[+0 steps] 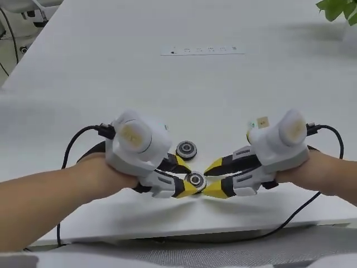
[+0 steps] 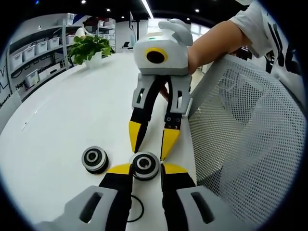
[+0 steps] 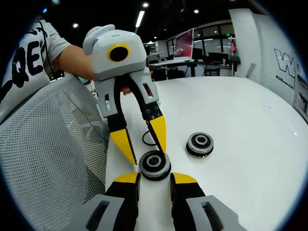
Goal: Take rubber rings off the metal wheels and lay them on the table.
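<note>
A metal wheel (image 1: 195, 180) with a dark rubber ring lies flat near the table's front edge. My left gripper (image 1: 190, 177) is shut on that wheel (image 2: 145, 165), one yellow tip on each side. From the opposite side my right gripper (image 1: 206, 179) faces it, jaws apart, tips touching the wheel's rim (image 3: 154, 164). A second ringed wheel (image 1: 186, 148) lies flat just behind, also seen in the left gripper view (image 2: 95, 159) and the right gripper view (image 3: 199, 143). A loose black rubber ring (image 2: 142, 208) lies on the table under the left gripper, and its arc (image 3: 144, 138) shows between the left gripper's jaws.
The white table (image 1: 167, 84) stretches far back, with a white power strip (image 1: 202, 50) at the middle back and a plant (image 1: 340, 8) at the back right. Black cables trail from both grippers. A grey mesh chair (image 2: 240, 120) stands just off the front edge.
</note>
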A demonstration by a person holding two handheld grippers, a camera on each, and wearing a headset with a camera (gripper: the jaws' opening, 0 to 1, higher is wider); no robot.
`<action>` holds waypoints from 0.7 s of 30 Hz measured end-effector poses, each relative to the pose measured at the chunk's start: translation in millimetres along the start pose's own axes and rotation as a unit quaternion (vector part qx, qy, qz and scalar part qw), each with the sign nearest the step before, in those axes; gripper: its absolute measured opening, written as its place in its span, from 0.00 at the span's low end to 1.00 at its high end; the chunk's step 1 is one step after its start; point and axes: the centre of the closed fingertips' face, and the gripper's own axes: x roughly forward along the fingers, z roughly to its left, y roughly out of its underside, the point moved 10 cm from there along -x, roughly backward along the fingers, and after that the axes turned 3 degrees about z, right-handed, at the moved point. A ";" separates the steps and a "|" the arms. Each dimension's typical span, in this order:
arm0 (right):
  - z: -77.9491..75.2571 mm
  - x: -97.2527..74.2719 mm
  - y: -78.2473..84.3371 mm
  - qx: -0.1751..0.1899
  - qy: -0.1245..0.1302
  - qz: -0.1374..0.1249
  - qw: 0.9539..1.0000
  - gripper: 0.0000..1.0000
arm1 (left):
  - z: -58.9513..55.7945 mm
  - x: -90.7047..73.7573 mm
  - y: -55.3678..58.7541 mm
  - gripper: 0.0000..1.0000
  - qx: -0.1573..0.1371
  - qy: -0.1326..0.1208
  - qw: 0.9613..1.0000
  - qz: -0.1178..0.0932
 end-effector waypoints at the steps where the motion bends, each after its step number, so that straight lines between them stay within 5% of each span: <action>1: 0.4 0.3 0.0 -0.001 0.000 0.000 1.000 0.22 | -0.2 0.5 -0.3 0.17 0.001 0.001 1.000 0.000; 11: 0.1 2.3 0.2 -0.005 0.007 -0.001 1.000 0.20 | -1.5 3.9 -2.0 0.13 0.020 -0.011 1.000 0.002; 21: 1.0 4.2 2.5 -0.009 0.009 0.002 1.000 0.18 | -1.5 4.9 -0.2 0.11 0.008 -0.019 1.000 -0.012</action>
